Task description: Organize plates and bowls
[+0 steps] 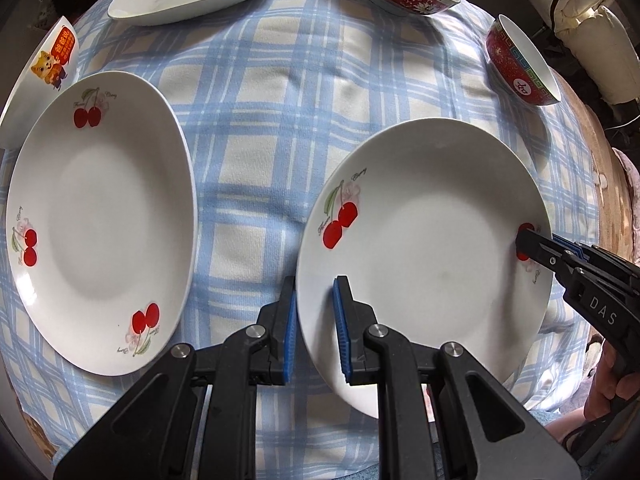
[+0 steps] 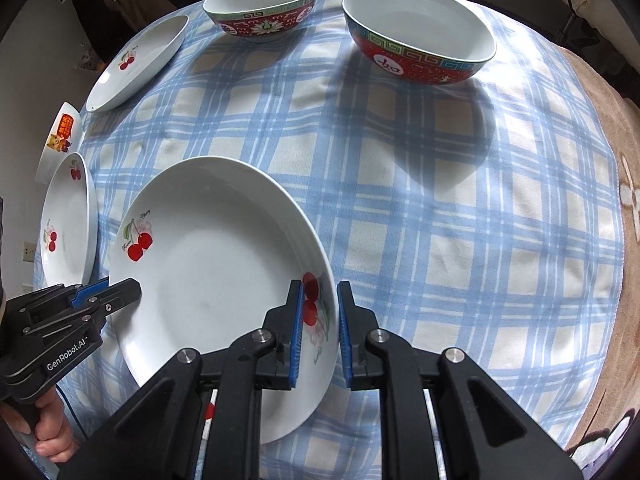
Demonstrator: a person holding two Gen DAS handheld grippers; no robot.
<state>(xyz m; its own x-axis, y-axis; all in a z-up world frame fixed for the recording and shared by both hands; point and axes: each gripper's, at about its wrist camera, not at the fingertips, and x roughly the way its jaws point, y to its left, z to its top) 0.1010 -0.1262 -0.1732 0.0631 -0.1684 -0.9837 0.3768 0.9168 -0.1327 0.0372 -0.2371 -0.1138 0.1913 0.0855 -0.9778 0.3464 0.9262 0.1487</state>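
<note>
Gripping opposite edges of one cherry-print plate [image 1: 424, 248], both grippers point steeply down at the table [image 2: 440, 208], which is covered by a blue-and-cream checked cloth. The left gripper [image 1: 316, 320] has its jaws clamped on the plate's left rim, one blue pad under the outer edge and the other on the inner face. The right gripper [image 2: 318, 320] has its jaws clamped on the right rim, straddling the edge at a printed cherry motif. The plate sits slightly tilted between them; whether it is clear of the cloth cannot be told.

A second cherry plate [image 1: 100, 220] lies flat on the cloth just beside the held plate, to its left and apart from it. A third cherry plate [image 2: 138, 62] rests at the far left of the table. Two red patterned bowls stand upright at the far side: one bowl [image 2: 262, 6] toward the middle, the other bowl [image 2: 418, 32] to its right, apart from each other. A white dish with a cartoon cat print [image 1: 44, 72] lies at the left table edge, behind the second plate. A hand [image 2: 50, 428] grips the left gripper's handle.
</note>
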